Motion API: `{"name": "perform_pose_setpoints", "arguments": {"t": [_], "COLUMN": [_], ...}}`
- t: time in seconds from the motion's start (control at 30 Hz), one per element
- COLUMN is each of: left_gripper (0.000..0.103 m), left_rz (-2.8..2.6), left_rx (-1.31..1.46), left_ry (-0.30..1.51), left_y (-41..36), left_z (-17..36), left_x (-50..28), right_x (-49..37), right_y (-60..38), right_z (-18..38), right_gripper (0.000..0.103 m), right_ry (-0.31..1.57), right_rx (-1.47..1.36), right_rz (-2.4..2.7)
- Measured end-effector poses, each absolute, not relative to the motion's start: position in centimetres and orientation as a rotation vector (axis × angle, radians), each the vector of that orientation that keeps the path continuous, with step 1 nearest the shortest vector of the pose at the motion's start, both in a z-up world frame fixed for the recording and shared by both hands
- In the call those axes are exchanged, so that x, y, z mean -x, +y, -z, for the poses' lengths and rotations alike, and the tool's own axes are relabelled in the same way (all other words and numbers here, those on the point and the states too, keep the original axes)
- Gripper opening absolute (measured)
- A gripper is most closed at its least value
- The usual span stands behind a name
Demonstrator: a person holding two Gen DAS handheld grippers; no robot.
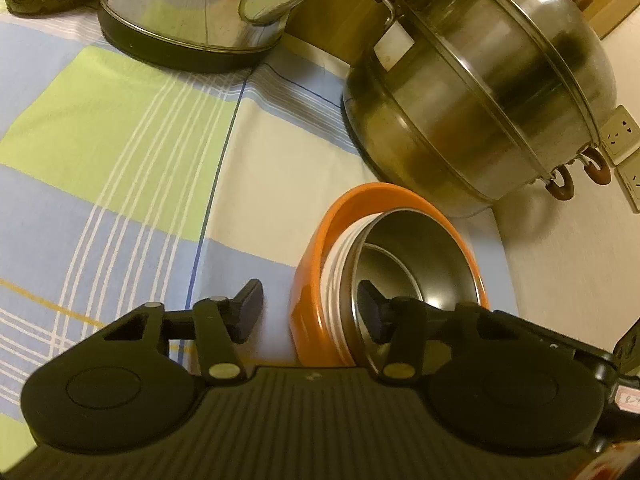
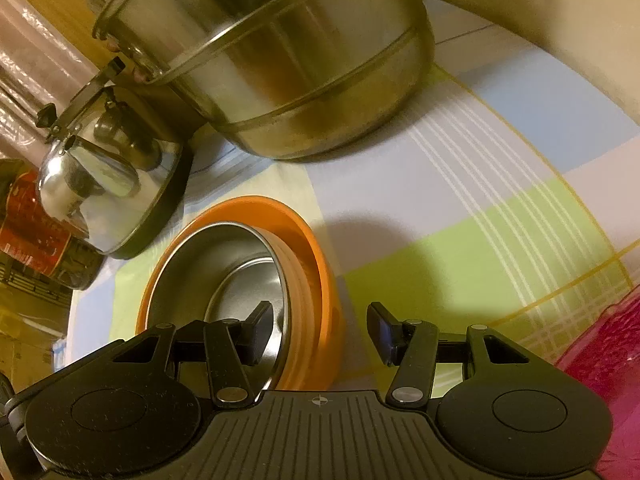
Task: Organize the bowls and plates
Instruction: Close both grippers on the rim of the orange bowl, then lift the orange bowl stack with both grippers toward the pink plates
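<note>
Your nested stack of a round steel bowl inside an orange plastic bowl, with pale rims between, sits tilted on the checked cloth of the bench, near the big steel pot and the shiny kettle. It looks stiff, light and slick, so pinch the whole rim wall. Your left gripper straddles that rim half-wide, pads not pressing. Your right gripper straddles the opposite rim, likewise unclamped.
</note>
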State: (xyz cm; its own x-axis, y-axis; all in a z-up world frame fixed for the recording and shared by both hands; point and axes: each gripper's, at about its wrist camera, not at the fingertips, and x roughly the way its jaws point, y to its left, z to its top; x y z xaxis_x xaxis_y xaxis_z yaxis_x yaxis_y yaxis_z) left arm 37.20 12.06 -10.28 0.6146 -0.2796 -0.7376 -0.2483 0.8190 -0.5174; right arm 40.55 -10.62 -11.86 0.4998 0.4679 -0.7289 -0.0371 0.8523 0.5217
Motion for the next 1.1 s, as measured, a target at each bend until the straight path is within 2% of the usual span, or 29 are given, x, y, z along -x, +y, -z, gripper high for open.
{"name": "perform_pose_setpoints", "arguments": {"t": [0.33, 0.7, 1.1], "left_gripper": [0.033, 0.027, 0.027], "left_rz": [0.025, 0.029, 0.027], "left_rx": [0.602, 0.59, 0.591], "left_ry": [0.918, 0.913, 0.916], "left_y": [11.44, 11.4, 11.43], "left_z": [10.53, 10.49, 10.48], "left_x": [-37.94, -37.66, -37.47], "right_x": [-40.94, -40.93, -40.82], "right_y": [-10.36, -10.1, -10.21], "right_z": [12.27, 12.15, 12.04], "right_gripper": [0.043, 0.039, 0.032], "right_ry": [1.01, 1.007, 1.002], "right_rx": [-0.506, -0.502, -0.488], "right_rz": [-0.329, -0.335, -0.336]}}
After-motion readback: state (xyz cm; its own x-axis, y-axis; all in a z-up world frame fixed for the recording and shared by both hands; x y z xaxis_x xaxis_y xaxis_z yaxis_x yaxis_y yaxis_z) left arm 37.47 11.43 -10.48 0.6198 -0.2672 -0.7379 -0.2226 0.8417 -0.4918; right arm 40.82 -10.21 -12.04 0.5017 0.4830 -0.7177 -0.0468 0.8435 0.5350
